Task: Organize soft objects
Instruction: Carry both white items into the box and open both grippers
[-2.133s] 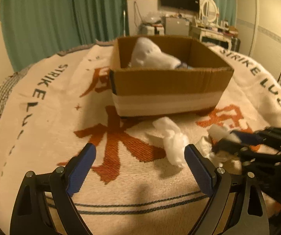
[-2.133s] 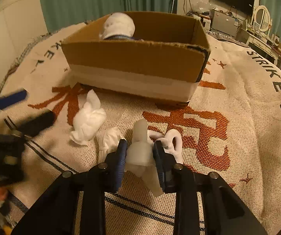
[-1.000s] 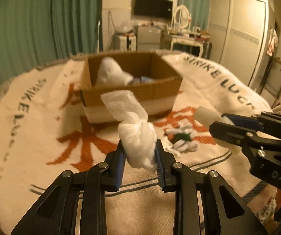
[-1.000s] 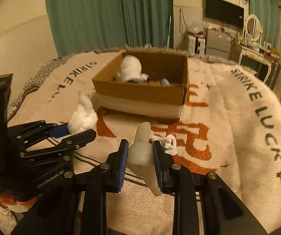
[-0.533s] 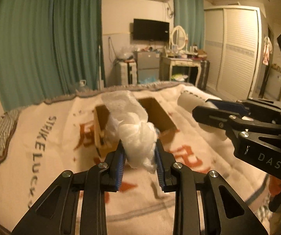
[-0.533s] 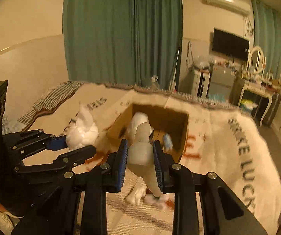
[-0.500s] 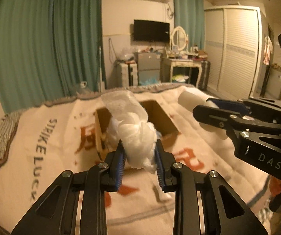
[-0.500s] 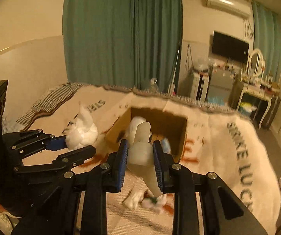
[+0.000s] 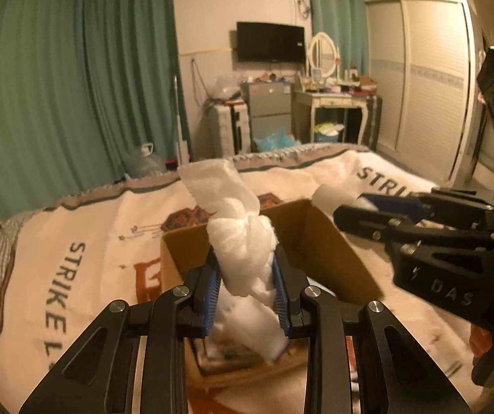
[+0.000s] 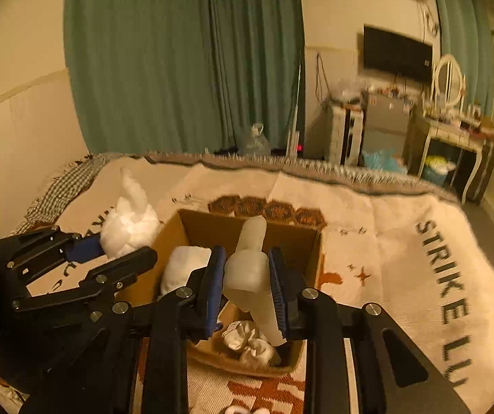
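**Both bundles held over the box**

At lower centre of each wrist view, a soft item is clamped: a white knotted cloth (image 9: 243, 252) by the left gripper (image 9: 247, 296), a pale rolled sock (image 10: 248, 269) by the right gripper (image 10: 247, 289). Behind them, the cardboard box (image 10: 302, 238) is partly hidden. Beyond, the printed blanket (image 10: 384, 227) and green curtains (image 10: 178, 58) are seen.

We see the cardboard box (image 10: 312, 241) open at the top, so a tool could pass straight down into it. Inside, a white bundle (image 10: 184, 267) fills the left part and knotted white pieces (image 10: 250, 339) lie against the near wall; the far right corner looks bare. The left tool (image 10: 122, 246) crowds the box's left rim, close beside the right tool (image 10: 247, 286). The blanket (image 10: 402, 241) right of the box lies free.
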`<action>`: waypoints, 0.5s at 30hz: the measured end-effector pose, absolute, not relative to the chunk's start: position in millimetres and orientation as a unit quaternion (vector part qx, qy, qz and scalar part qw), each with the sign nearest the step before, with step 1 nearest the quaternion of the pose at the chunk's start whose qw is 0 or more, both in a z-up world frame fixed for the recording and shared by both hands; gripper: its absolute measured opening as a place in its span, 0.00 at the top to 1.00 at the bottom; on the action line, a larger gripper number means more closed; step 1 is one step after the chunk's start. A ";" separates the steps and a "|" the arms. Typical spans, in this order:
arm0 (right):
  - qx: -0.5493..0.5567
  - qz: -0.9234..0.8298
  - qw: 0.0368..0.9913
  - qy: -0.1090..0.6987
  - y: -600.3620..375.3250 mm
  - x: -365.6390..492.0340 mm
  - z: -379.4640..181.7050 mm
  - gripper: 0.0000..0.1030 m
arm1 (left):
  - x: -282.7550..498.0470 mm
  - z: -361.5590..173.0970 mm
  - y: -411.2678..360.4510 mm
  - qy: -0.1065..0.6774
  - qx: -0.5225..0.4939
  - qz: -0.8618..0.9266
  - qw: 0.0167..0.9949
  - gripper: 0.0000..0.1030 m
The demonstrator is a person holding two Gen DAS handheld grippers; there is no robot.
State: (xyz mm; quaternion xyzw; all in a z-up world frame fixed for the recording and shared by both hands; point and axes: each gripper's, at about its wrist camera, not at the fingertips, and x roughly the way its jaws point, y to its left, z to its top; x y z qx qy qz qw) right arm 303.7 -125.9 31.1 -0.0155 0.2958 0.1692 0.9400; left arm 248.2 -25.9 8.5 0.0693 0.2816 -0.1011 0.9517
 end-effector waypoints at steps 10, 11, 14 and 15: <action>0.021 0.186 0.928 0.323 -131.2 346.3 -13.4 0.63 | 286.3 -28.0 -31.8 0.310 0.104 -0.027 0.945 0.45; 0.021 0.183 0.929 0.321 -131.5 345.4 -13.5 0.56 | 284.6 -27.8 -31.3 0.305 0.107 -0.021 0.946 0.39; 0.025 0.177 0.935 0.308 -134.4 338.6 -6.9 0.47 | 275.3 -19.6 -27.2 0.281 0.109 -0.004 0.953 0.27; 0.024 0.173 0.937 0.304 -135.7 334.9 -2.5 0.47 | 270.8 -13.4 -25.1 0.277 0.106 0.001 0.955 0.26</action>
